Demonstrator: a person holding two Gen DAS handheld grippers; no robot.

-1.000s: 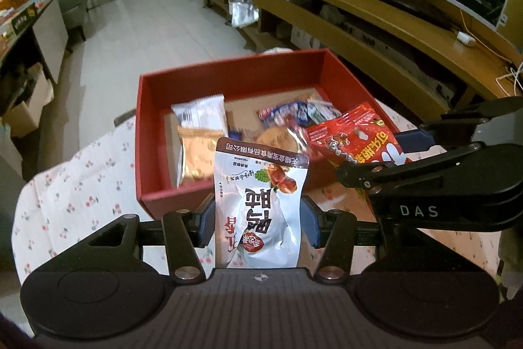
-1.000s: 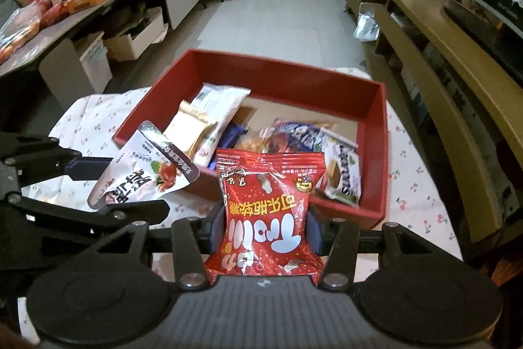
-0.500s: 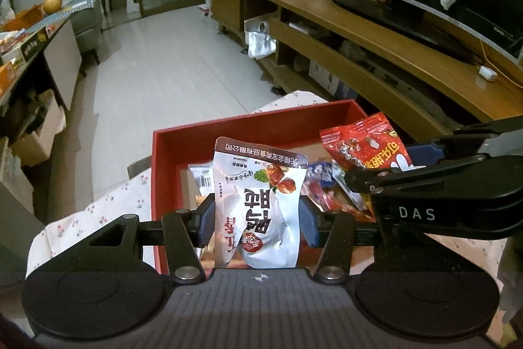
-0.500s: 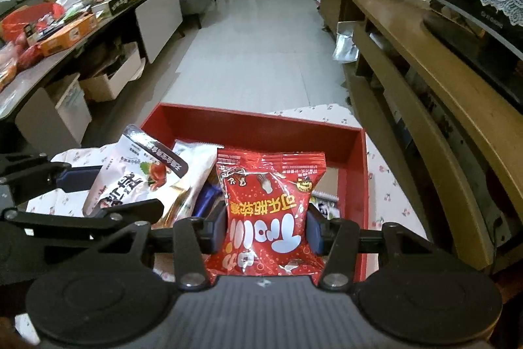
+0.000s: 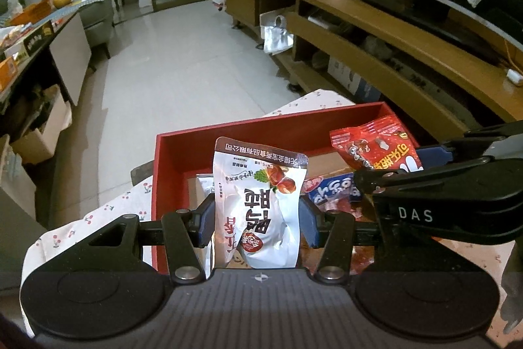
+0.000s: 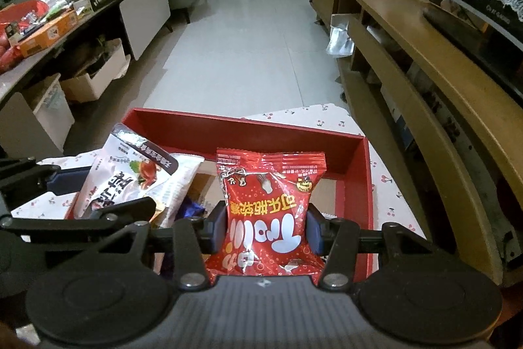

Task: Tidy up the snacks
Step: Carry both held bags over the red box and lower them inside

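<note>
Landmark: the red box point(image 5: 235, 133), which stands on the table point(image 5: 108, 211) under a cherry-print cloth.

Left of the box's middle, your left hand-held gripper point(image 5: 256, 216) is clenched on a white snack pouch point(image 5: 261, 201); both blue pads press its sides. The pouch stands upright, printed side to the camera, held above the box's near-left part.

Beneath it, inside the box, lie loose snack packets, among them a blue-and-red packet point(image 5: 330, 190) toward the box's right half. The cardboard floor of the box point(image 6: 328, 195) shows bare near its far wall.

Right of the box's middle, your right hand-held gripper point(image 6: 265, 229) grasps a red candy bag point(image 6: 269, 211), pads pressed to both of its edges. The bag is upright, above the near-right part of the box. Seen from the left wrist, the same bag juts up over the box's right wall, just beside the white pouch without touching it.
</note>
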